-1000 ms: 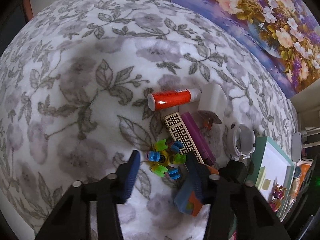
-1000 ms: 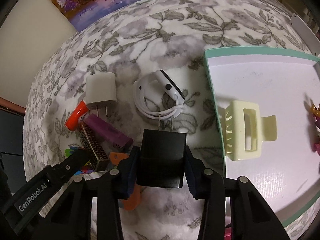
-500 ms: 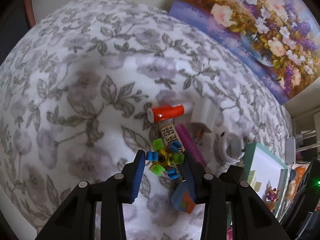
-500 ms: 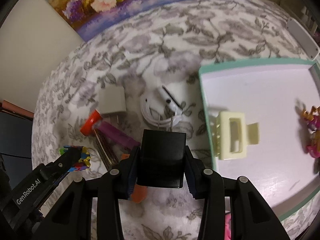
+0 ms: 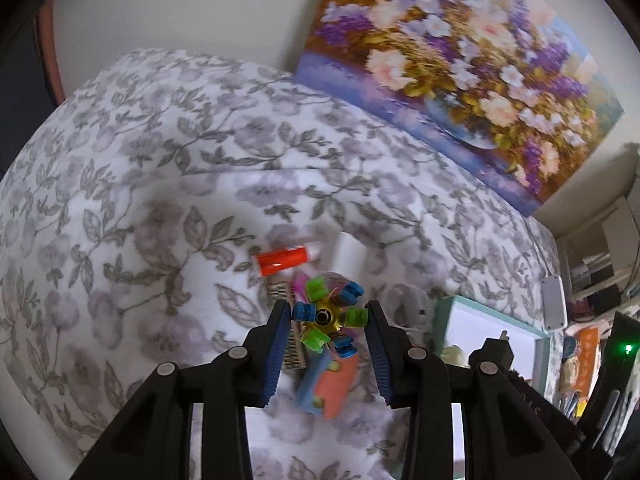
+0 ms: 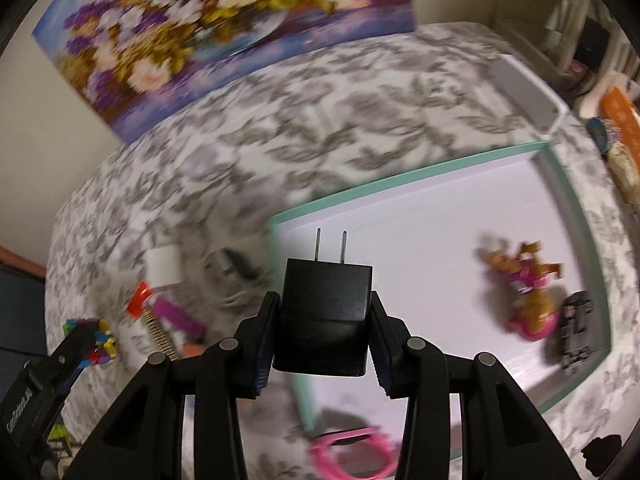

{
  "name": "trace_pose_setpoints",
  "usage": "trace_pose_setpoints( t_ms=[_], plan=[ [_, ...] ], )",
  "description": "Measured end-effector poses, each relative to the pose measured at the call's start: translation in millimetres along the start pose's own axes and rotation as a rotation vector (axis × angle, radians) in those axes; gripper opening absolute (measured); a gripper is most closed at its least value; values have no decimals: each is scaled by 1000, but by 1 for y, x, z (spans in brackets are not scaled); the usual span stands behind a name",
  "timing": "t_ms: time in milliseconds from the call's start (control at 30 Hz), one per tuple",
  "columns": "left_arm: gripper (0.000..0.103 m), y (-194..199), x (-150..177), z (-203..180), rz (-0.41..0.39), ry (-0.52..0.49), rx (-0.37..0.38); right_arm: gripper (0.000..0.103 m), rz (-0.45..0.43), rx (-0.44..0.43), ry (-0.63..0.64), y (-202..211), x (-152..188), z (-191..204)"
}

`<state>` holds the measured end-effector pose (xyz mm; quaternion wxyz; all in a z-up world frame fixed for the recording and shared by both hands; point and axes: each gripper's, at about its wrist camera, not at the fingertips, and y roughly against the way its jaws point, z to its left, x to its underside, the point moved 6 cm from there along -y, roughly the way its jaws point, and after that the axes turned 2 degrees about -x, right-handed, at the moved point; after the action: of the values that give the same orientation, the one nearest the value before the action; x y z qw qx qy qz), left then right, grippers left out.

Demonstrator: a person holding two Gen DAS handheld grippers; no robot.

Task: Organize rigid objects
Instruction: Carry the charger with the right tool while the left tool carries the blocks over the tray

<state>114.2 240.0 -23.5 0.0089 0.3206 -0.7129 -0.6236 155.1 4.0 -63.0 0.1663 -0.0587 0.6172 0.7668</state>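
Left gripper: fingers clamped on a spinner toy with green and blue tips round a yellow hub, held clear of the floral cloth that covers the bench.

Right gripper: fingers clamped on the sides of a black plug adapter, prongs pointing to 12 o'clock, held above the near left corner of the tray.

Tray: teal rim, white floor. Contents: a pink and gold toy at 3 o'clock of the adapter and a dark toy car just beside it against the right rim. In the right wrist view a pink ring-shaped item lies at 6 o'clock, half over the tray's near rim; blurred, kind cannot be told.

Loose pile on the cloth, left wrist view:
- orange tube, at 11 o'clock of the spinner;
- white charger block, at 12 o'clock, just beside the tube;
- patterned flat bar and purple bar, largely hidden behind the left fingers and spinner;
- orange and blue piece, at 6 o'clock;
- coiled white cable, between the pile and the tray.

Flower painting: leaning on the wall at the far edge of the bench.
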Motion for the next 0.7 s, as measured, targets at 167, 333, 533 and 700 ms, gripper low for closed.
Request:
trace_pose_setpoints(
  t_ms=[167, 333, 533, 700],
  plan=[
    [41, -5, 12, -35, 25, -56, 24, 43, -16, 32, -55, 7, -10, -37],
    [40, -6, 27, -75, 31, -132, 42, 43, -39, 57, -90, 17, -21, -68],
    [41, -9, 45, -115, 45, -209, 58, 43, -59, 93, -137, 27, -29, -102],
    [41, -14, 60, -142, 62, -276, 60, 43, -79, 149, -170, 36, -33, -132]
  ],
)
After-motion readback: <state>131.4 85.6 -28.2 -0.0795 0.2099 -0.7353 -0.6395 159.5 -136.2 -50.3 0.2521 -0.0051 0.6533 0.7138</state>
